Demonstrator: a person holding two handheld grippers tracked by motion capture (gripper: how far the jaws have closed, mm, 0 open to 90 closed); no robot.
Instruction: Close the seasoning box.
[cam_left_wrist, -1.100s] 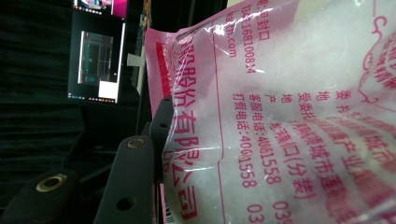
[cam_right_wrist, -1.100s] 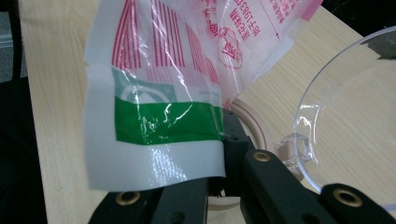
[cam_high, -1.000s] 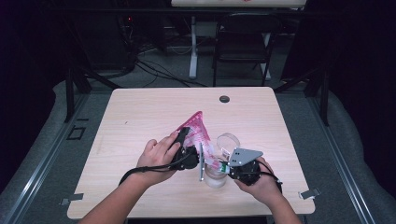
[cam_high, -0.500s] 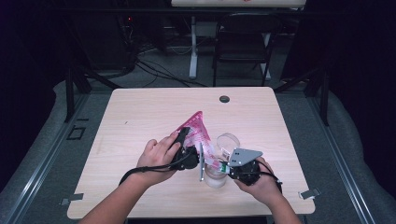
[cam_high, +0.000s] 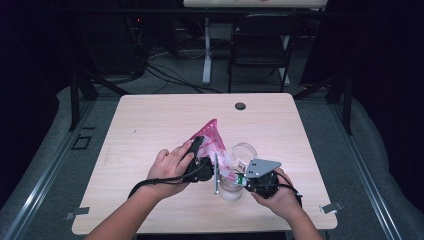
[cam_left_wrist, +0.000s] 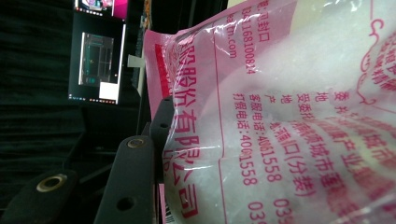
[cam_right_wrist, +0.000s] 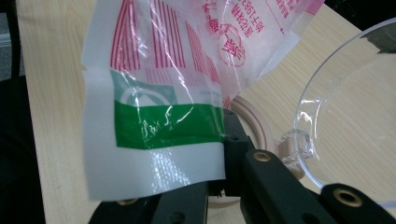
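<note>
Dark room, cables and a chair (cam_high: 260, 47) behind a pale wooden table (cam_high: 150, 120) with a small round port at its far edge. From above, the left gripper (cam_high: 202, 150) grips a pink bag (cam_high: 212, 137) of white grains near the table's middle, tilted down toward a clear jar (cam_high: 231, 187) at the near edge, with a clear lid (cam_high: 244, 150) just beyond; the right gripper (cam_high: 240, 176) pinches the bag's lower corner. In the left gripper view, its jaws clamp the bag (cam_left_wrist: 280, 116) partway closed. In the right gripper view, its jaws are fully closed on the bag's (cam_right_wrist: 159, 126) corner beside the lid (cam_right_wrist: 355, 116). Judging by this, pouring is being set up; next, the mouth needs aiming over the jar.
</note>
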